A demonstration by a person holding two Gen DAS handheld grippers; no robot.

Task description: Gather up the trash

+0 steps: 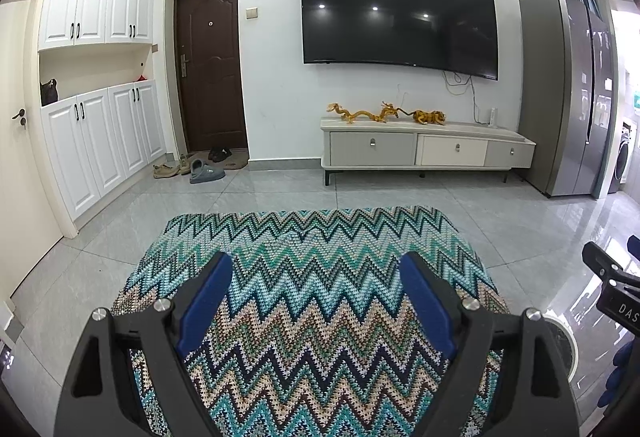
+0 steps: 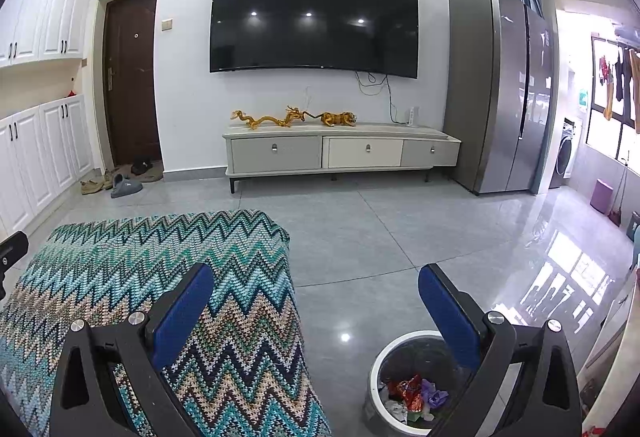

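Note:
A white round trash bin (image 2: 374,369) with a dark liner stands on the floor right of the table; crumpled red, purple and white wrappers (image 2: 412,395) lie inside. Its rim shows in the left wrist view (image 1: 562,321) too. My left gripper (image 1: 316,269) is open and empty above the table covered with a zigzag knitted cloth (image 1: 312,237). My right gripper (image 2: 316,279) is open and empty, above the table's right edge (image 2: 292,277) and the bin. I see no loose trash on the cloth. Part of the right gripper (image 1: 612,277) shows at the left view's right edge.
Grey tiled floor (image 2: 380,237) lies around the table. A TV stand (image 2: 340,151) with gold figurines and a wall TV are ahead, a steel fridge (image 2: 500,97) at right, white cabinets (image 1: 100,137), a brown door and shoes (image 1: 196,167) at left.

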